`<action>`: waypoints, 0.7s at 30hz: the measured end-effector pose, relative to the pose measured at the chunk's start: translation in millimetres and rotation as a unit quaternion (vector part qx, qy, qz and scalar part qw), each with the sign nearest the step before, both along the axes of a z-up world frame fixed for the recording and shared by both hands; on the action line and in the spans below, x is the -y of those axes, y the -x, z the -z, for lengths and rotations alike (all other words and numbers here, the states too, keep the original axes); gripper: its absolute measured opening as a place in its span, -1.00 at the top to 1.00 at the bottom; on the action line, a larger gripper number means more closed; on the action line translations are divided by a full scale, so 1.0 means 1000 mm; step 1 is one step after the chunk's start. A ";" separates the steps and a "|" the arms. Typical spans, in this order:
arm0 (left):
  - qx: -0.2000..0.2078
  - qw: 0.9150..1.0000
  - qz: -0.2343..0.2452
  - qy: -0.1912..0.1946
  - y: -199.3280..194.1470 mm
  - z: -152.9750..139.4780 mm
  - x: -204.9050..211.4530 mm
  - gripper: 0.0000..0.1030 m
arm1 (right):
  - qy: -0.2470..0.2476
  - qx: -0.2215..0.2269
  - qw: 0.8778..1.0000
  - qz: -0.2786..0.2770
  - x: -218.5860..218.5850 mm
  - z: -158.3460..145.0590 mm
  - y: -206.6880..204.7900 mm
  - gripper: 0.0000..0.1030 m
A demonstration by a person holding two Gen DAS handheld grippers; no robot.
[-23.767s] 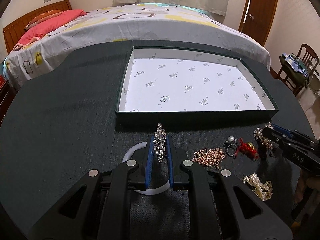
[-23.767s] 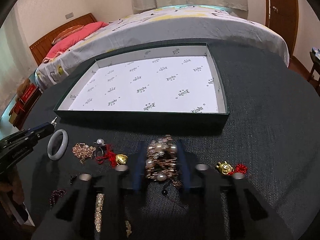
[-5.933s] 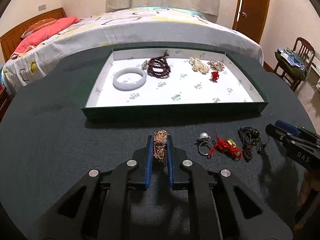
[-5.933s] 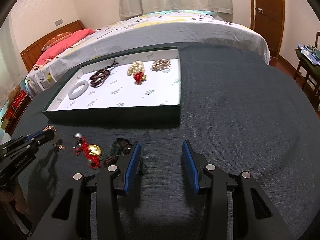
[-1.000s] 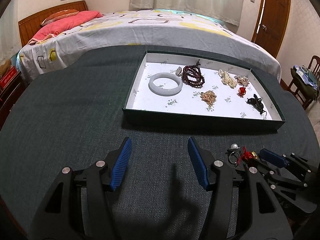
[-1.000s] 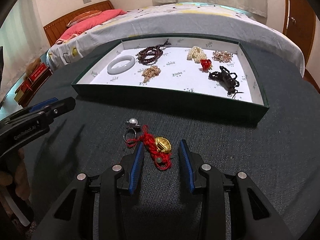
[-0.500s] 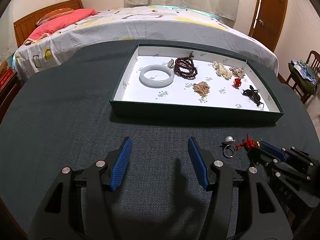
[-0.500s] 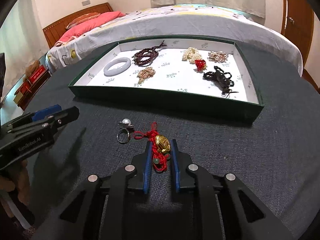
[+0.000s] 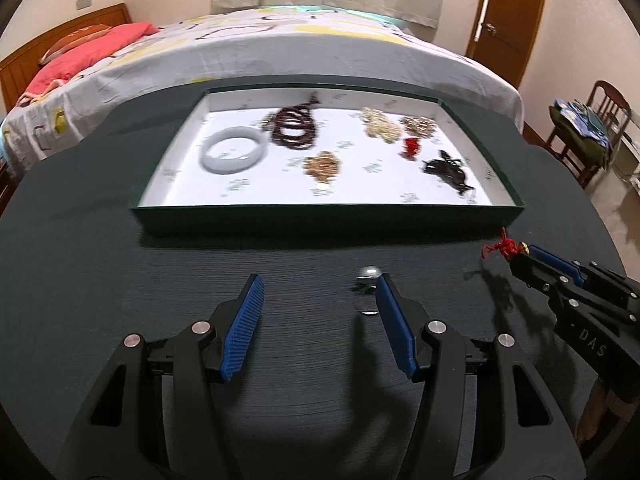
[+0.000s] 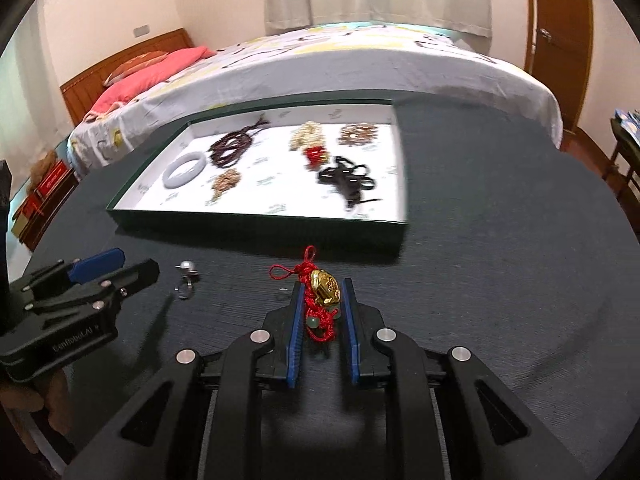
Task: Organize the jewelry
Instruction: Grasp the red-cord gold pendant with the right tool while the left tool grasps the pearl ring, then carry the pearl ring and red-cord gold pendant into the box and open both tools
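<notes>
My right gripper [image 10: 322, 286] is shut on a gold charm with red knotted cord [image 10: 325, 288] and holds it above the dark table, in front of the tray; it also shows in the left wrist view [image 9: 505, 248]. My left gripper [image 9: 318, 284] is open and empty, low over the table. A pearl ring [image 9: 368, 276] lies just inside its right finger [image 9: 394, 326]; the ring also shows in the right wrist view [image 10: 187, 274]. The green tray [image 9: 332, 218] with white lining holds a jade bangle [image 9: 233, 155], dark beads [image 9: 294, 128], a gold chain [image 9: 323, 164], a black cord [image 9: 448, 169] and several other pieces.
The round dark table [image 9: 100, 264] ends near a bed [image 9: 280, 44] behind the tray. A chair with clothes [image 9: 588, 128] stands at the right by a wooden door [image 9: 508, 12].
My right gripper has lifted the gold charm off the table and moved toward the tray. My left gripper, still open, has moved right, up to the pearl ring.
</notes>
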State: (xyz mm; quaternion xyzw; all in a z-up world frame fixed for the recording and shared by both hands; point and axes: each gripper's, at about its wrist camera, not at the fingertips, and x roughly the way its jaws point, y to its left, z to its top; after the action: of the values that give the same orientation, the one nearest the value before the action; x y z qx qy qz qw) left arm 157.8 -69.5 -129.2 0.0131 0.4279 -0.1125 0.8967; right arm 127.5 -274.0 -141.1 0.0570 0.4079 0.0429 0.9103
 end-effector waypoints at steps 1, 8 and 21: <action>-0.001 1.000 0.004 0.000 0.000 0.001 0.006 -0.11 | 0.000 0.000 1.000 0.000 0.000 0.000 0.000 0.64; -0.007 1.000 0.012 -0.012 -0.008 0.013 0.028 -0.10 | -0.003 0.000 1.000 0.011 0.012 0.004 0.000 0.64; -0.006 0.999 0.025 -0.022 -0.012 0.023 0.025 0.58 | -0.011 -0.005 1.000 0.015 0.016 0.009 -0.001 0.64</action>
State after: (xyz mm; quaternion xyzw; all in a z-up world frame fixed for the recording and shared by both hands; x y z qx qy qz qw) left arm 169.6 -94.7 -151.7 0.0427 0.4349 -0.1252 0.8907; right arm 128.7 -289.6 -150.5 0.0734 0.4109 0.0335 0.9081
